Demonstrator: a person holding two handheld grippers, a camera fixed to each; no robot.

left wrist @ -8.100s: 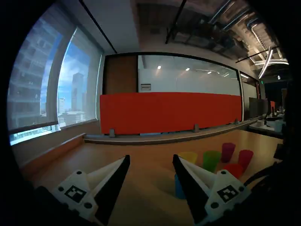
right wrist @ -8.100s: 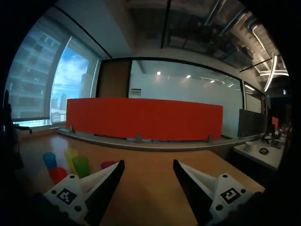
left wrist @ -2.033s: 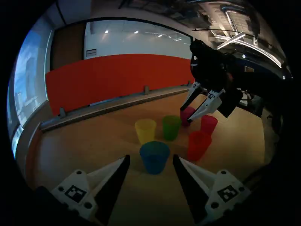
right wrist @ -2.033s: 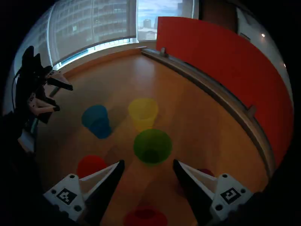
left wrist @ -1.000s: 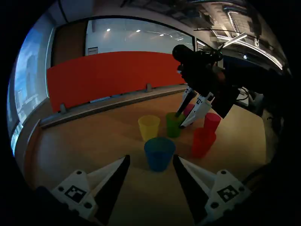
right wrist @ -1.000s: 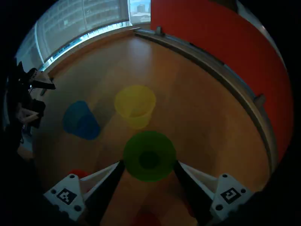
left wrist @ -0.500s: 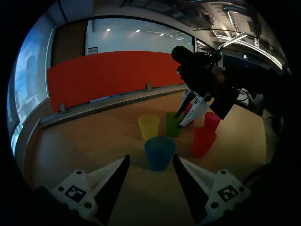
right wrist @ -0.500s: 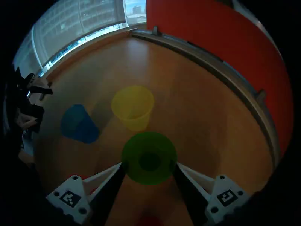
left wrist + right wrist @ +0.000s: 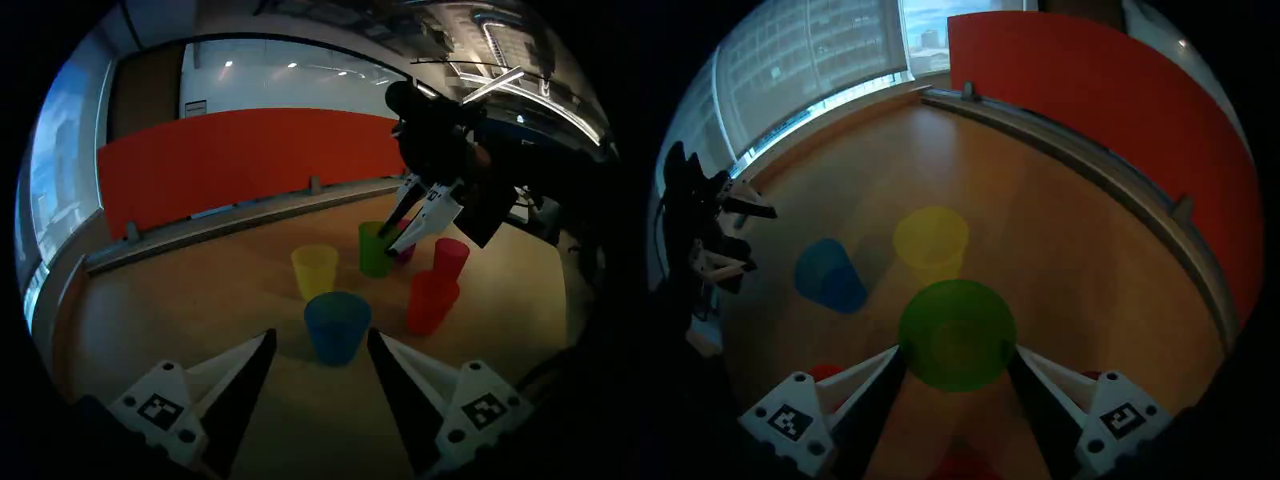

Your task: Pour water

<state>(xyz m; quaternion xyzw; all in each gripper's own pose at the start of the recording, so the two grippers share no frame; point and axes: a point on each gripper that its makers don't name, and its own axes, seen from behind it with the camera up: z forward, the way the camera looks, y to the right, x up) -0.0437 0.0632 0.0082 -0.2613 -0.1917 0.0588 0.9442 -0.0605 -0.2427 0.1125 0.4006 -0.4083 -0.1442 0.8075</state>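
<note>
Green cup (image 9: 957, 332) clamped in right gripper (image 9: 954, 350); left gripper (image 9: 321, 333) jaws wide before blue cup (image 9: 337, 328)

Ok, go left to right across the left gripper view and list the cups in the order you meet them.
yellow cup → blue cup → green cup → nearer red cup → farther red cup

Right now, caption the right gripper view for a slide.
Right claw grips the green cup; yellow cup and blue cup beyond on the desk.
</note>
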